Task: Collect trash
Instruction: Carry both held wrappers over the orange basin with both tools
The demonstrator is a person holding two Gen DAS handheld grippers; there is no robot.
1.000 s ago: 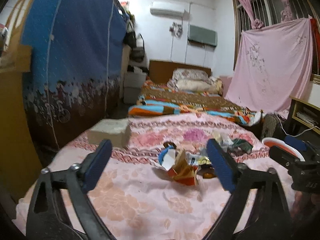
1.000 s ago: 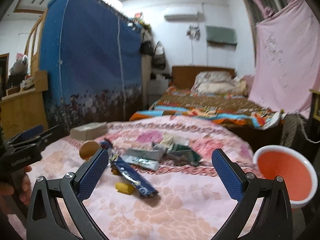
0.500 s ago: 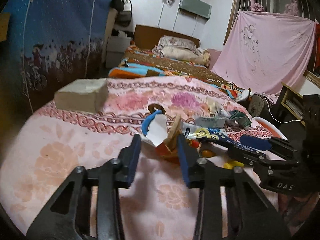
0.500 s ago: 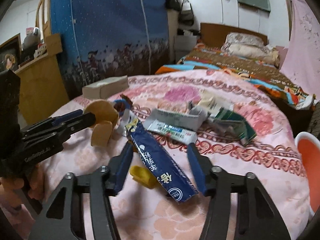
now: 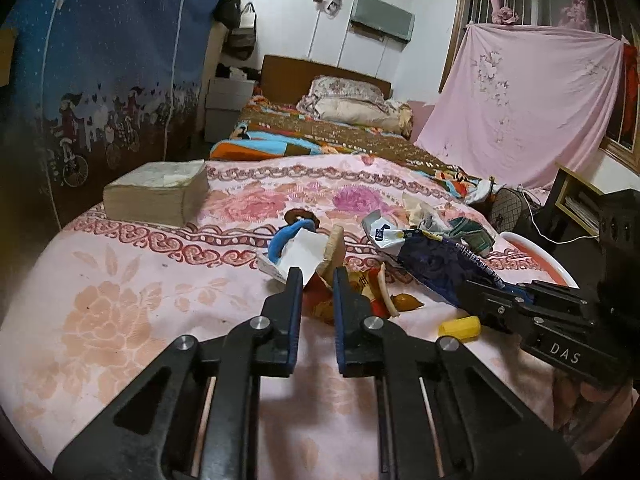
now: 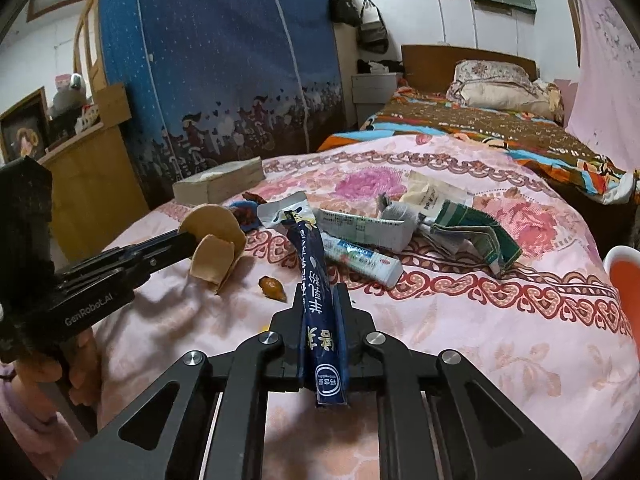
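My right gripper [image 6: 318, 292] is shut on a long dark blue snack wrapper [image 6: 316, 304] and holds it above the pink bedspread; it also shows in the left wrist view [image 5: 436, 264]. My left gripper [image 5: 314, 276] is shut on a tan paper piece [image 5: 334, 248], seen in the right wrist view [image 6: 214, 240] as a round tan scrap. More trash lies on the bed: a white tube [image 6: 360, 256], a grey flat wrapper [image 6: 368, 228], a green carton [image 6: 480, 232], a yellow piece [image 5: 459, 326], a brown scrap [image 6: 272, 288].
A thick old book [image 5: 160, 196] lies at the bed's left edge. An orange bowl with a white rim [image 6: 624, 280] stands off the right edge. A blue wardrobe cover [image 5: 100, 60] stands on the left, a second bed [image 5: 340, 128] behind.
Both grippers closed from wide open: the right one on the blue wrapper, lifting it, the left one on the tan paper piece. Both moved forward and down toward the trash.
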